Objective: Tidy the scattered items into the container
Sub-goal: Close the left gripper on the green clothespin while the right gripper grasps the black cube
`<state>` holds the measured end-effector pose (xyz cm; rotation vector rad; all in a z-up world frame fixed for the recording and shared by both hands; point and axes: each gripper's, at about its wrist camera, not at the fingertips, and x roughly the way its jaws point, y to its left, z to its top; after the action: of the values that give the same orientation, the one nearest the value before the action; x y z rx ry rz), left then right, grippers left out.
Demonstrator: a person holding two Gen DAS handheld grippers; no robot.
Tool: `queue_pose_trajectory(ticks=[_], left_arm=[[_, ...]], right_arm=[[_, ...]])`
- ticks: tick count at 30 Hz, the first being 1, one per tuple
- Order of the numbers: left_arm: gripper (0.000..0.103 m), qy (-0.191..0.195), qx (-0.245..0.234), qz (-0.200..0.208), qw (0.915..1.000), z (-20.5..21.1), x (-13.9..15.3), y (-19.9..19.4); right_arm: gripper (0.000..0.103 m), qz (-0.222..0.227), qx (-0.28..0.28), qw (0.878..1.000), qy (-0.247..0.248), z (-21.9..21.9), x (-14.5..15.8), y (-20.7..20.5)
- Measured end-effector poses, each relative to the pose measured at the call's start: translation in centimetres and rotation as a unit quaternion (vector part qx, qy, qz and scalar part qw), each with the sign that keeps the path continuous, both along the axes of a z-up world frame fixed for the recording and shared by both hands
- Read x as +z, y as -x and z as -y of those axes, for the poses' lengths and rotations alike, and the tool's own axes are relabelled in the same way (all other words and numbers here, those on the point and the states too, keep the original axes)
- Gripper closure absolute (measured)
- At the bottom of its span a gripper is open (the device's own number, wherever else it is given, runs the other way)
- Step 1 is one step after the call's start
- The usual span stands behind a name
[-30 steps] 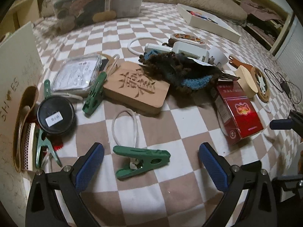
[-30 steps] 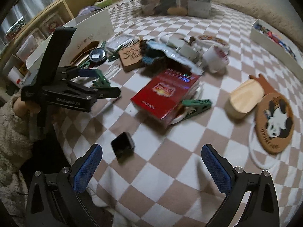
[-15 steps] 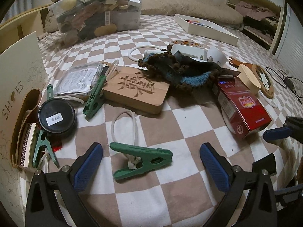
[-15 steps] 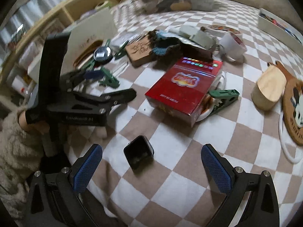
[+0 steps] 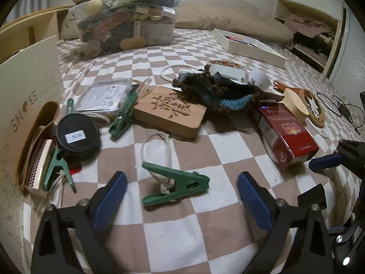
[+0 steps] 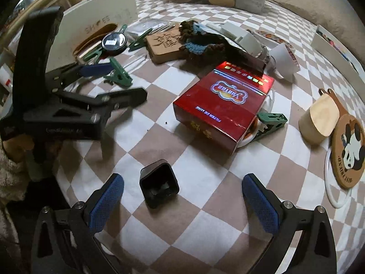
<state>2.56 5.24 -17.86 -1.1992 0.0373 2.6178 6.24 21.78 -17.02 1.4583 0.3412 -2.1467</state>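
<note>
The left tongs stand apart over a green clothes peg that lies on the checked bedspread between the blue pads, touched by neither; the jaws have just been closing a little. A loop of white cord runs from the peg's far end. The right tongs are also apart, with a small black square cap lying open side up on the bedspread between the pads, nearer the left one and not gripped.

Beyond the cap lies a red carton with "Yunyan" on its oval badge and "FILTER DE LUXE" along one edge; a second green peg shows from under its right side. Further back, a wooden block carries a carved Chinese character, beside a crocheted brown and blue piece. A round black tin bears a white label too small to read. At the left edge stands the cream container, printed "SHOES" with a heart in place of the O, a few things showing in its oval opening. To the right sit a pale wooden box and a panda coaster whose rim lettering is hard to make out
</note>
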Motion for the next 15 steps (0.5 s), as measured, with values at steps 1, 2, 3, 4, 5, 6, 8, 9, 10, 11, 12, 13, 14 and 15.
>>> queue_pose_trajectory(ticks=[1, 2, 3, 4, 5, 6, 8, 9, 10, 11, 12, 13, 14, 15], left_arm=[[0.013, 0.0, 0.001, -0.001, 1.0, 0.0, 0.0, 0.0], [0.015, 0.001, 0.001, -0.003, 1.0, 0.0, 0.0, -0.1], [0.017, 0.003, -0.001, -0.007, 1.0, -0.1, 0.1, -0.2], [0.018, 0.006, -0.003, -0.01, 0.9999, -0.2, 0.1, -0.3], [0.019, 0.009, -0.004, -0.012, 0.9999, -0.3, 0.0, -0.3], [0.02, 0.012, -0.006, -0.013, 0.9998, -0.3, 0.0, -0.4], [0.027, 0.012, -0.009, -0.016, 0.9998, -0.4, 0.1, -0.4], [0.029, 0.012, -0.011, -0.017, 0.9997, -0.5, 0.1, -0.5], [0.032, 0.011, -0.014, -0.017, 0.9997, -0.5, 0.1, -0.5], [0.037, 0.012, -0.018, -0.019, 0.9996, -0.5, 0.2, -0.7], [0.039, 0.012, -0.021, -0.02, 0.9995, -0.6, 0.2, -0.8], [0.044, 0.013, -0.024, -0.022, 0.9994, -0.7, 0.2, -0.9], [0.049, 0.014, -0.027, -0.023, 0.9993, -0.7, 0.3, -1.0], [0.051, 0.016, -0.03, -0.024, 0.9991, -0.8, 0.3, -1.1]], right_arm=[[0.002, 0.0, 0.003, 1.0, -0.002, -0.1, 0.1, 0.0], [0.006, 0.001, 0.005, 1.0, -0.002, -0.2, 0.2, 0.0], [0.014, 0.0, 0.007, 1.0, 0.0, -0.3, 0.4, 0.0], [0.02, -0.003, 0.009, 1.0, 0.0, -0.4, 0.6, 0.0], [0.029, -0.005, 0.011, 1.0, 0.0, -0.4, 0.8, 0.0], [0.041, -0.006, 0.012, 1.0, 0.0, -0.4, 1.0, 0.0], [0.055, -0.002, 0.016, 1.0, 0.005, -0.4, 1.2, 0.0], [0.061, -0.001, 0.021, 1.0, 0.006, -0.3, 1.4, -0.1], [0.064, -0.001, 0.027, 1.0, 0.005, -0.3, 1.5, -0.2], [0.069, -0.001, 0.033, 0.999, 0.003, -0.2, 1.5, -0.4], [0.072, -0.003, 0.039, 0.999, 0.0, -0.1, 1.6, -0.7], [0.073, -0.005, 0.046, 0.999, -0.004, 0.4, 1.5, -0.9], [0.076, -0.007, 0.052, 0.999, -0.008, 1.1, 1.3, -1.0], [0.077, -0.007, 0.057, 0.998, -0.01, 1.2, 1.3, -0.9]])
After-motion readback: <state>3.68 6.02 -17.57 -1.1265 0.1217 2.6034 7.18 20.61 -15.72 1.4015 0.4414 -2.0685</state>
